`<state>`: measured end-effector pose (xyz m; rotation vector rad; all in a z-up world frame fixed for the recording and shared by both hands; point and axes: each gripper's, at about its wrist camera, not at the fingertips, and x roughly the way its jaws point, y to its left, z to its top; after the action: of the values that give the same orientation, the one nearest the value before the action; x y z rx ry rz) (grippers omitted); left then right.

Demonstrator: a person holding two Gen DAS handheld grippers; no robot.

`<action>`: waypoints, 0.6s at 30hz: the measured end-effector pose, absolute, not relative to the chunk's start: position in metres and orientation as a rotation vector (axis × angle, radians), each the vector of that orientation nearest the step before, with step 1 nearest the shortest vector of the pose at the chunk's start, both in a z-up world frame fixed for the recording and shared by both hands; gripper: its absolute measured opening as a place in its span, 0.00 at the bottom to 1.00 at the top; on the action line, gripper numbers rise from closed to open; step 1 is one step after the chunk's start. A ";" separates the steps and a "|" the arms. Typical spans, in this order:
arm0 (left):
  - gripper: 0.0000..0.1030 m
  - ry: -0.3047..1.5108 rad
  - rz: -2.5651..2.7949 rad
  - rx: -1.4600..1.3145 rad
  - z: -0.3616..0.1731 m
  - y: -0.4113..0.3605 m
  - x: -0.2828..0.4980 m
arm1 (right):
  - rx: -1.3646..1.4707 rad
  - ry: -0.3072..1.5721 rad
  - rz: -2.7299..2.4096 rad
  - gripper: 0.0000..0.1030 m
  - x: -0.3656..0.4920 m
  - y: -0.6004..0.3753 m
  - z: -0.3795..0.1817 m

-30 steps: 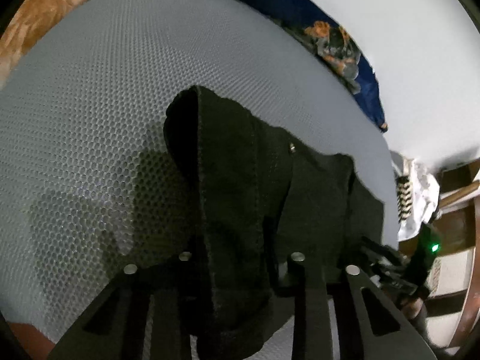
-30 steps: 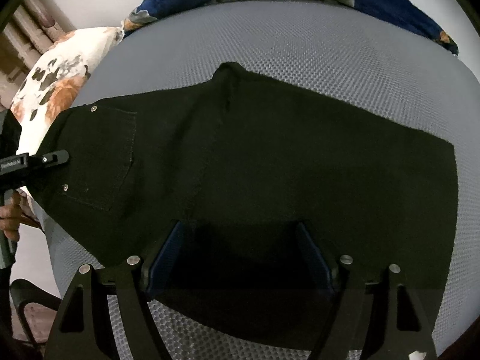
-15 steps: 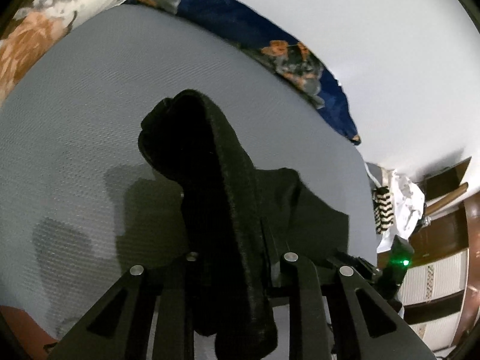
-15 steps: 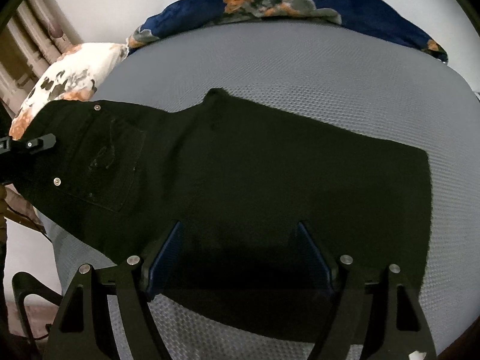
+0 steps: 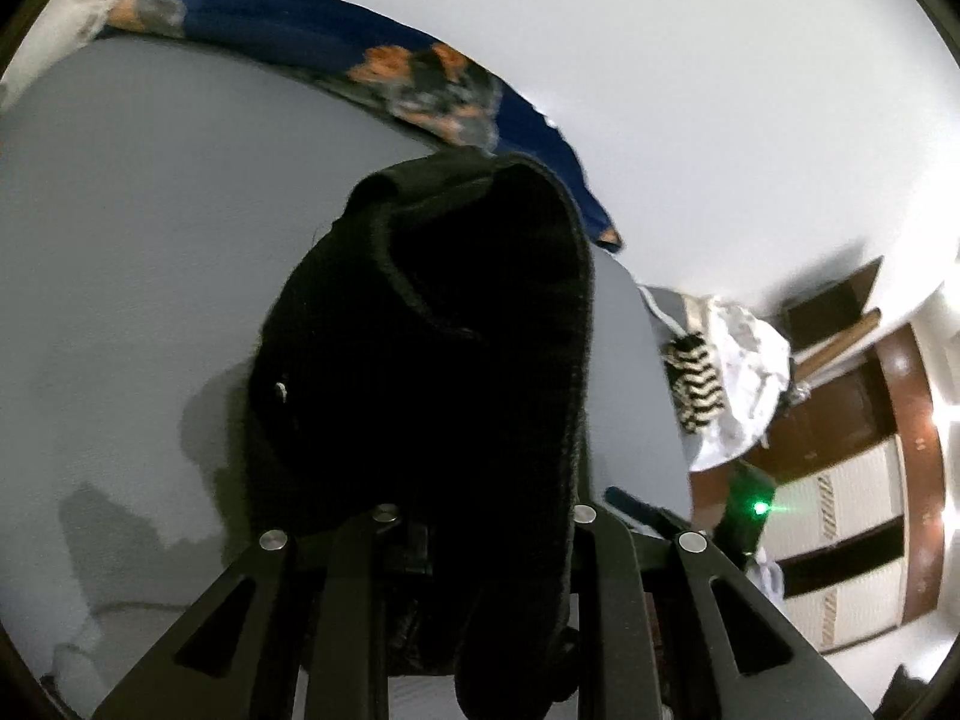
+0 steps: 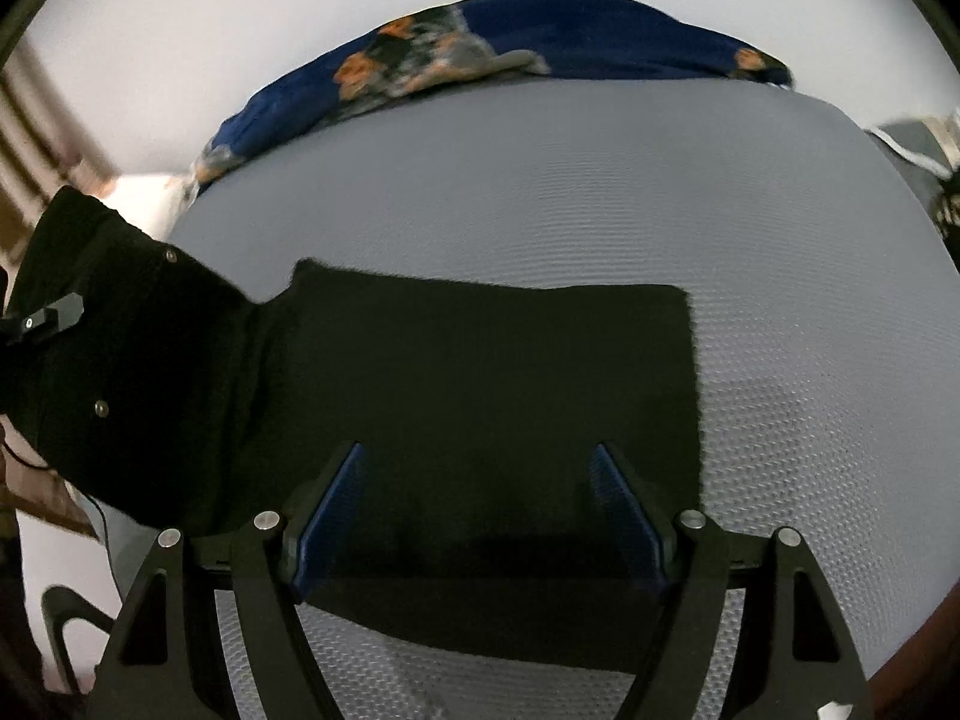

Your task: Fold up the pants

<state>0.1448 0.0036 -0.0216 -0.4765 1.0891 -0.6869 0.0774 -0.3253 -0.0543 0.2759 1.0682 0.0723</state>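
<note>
Black pants (image 6: 480, 372) lie with their legs flat on the grey mesh bed (image 6: 600, 180). Their waist end (image 6: 120, 360), with pocket rivets, is raised at the left of the right wrist view. My left gripper (image 5: 480, 516) is shut on that waist end, and the bunched cloth (image 5: 450, 360) hangs over the fingers and hides the tips. The same gripper shows as a dark finger (image 6: 45, 318) at the left edge of the right wrist view. My right gripper (image 6: 480, 480) is open above the flat legs, and its blue pads (image 6: 333, 504) touch no cloth.
A blue floral blanket (image 6: 480, 42) lies along the bed's far edge by the white wall. At the bed's right end sits a pile of light clothes (image 5: 720, 384), with wooden furniture (image 5: 900, 420) behind it. Bare mesh (image 5: 150, 240) stretches left of the lifted cloth.
The left gripper has lifted the waist end off the bed and carried it over the legs, so the cloth bunches up. The right gripper has risen and the flat part looks shorter.
</note>
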 end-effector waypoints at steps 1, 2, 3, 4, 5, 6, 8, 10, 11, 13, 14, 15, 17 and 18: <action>0.20 1.091 -0.703 -0.475 -0.021 -0.005 0.146 | 0.286 1.064 0.065 0.73 0.078 -0.329 -0.054; 0.20 1.094 -0.724 -0.470 -0.021 -0.018 0.149 | 0.296 1.060 0.056 0.73 0.077 -0.335 -0.053; 0.20 1.096 -0.738 -0.465 -0.021 -0.027 0.150 | 0.303 1.055 0.048 0.73 0.076 -0.340 -0.055; 0.20 1.099 -0.753 -0.457 -0.022 -0.036 0.151 | 0.306 1.052 0.041 0.73 0.076 -0.342 -0.056; 0.20 1.107 -0.772 -0.447 -0.024 -0.049 0.152 | 0.309 1.047 0.033 0.73 0.075 -0.347 -0.058; 0.20 1.116 -0.783 -0.445 -0.027 -0.057 0.153 | 0.312 1.041 0.026 0.73 0.073 -0.351 -0.059; 0.20 1.139 -0.806 -0.427 -0.034 -0.078 0.155 | 0.321 1.029 0.007 0.73 0.071 -0.359 -0.062; 0.20 1.164 -0.815 -0.416 -0.043 -0.095 0.157 | 0.341 1.018 -0.007 0.73 0.069 -0.367 -0.067; 0.20 1.179 -0.822 -0.407 -0.048 -0.106 0.157 | 0.360 1.009 -0.014 0.73 0.068 -0.372 -0.070; 0.20 1.195 -0.826 -0.386 -0.057 -0.121 0.156 | 0.388 0.998 -0.028 0.73 0.067 -0.379 -0.075; 0.20 1.198 -0.827 -0.373 -0.059 -0.127 0.155 | 0.405 0.998 -0.038 0.73 0.068 -0.384 -0.078; 0.20 1.199 -0.828 -0.354 -0.063 -0.133 0.153 | 0.414 0.998 -0.043 0.73 0.069 -0.387 -0.080; 0.20 1.199 -0.823 -0.299 -0.071 -0.146 0.149 | 0.433 1.003 -0.051 0.73 0.069 -0.393 -0.086; 0.20 1.198 -0.822 -0.275 -0.075 -0.150 0.147 | 0.442 1.004 -0.052 0.73 0.069 -0.394 -0.088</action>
<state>0.1472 -0.1501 -0.0750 -0.2750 1.1977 -0.8221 0.0690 -0.3945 -0.0876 0.4421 1.0045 -0.0515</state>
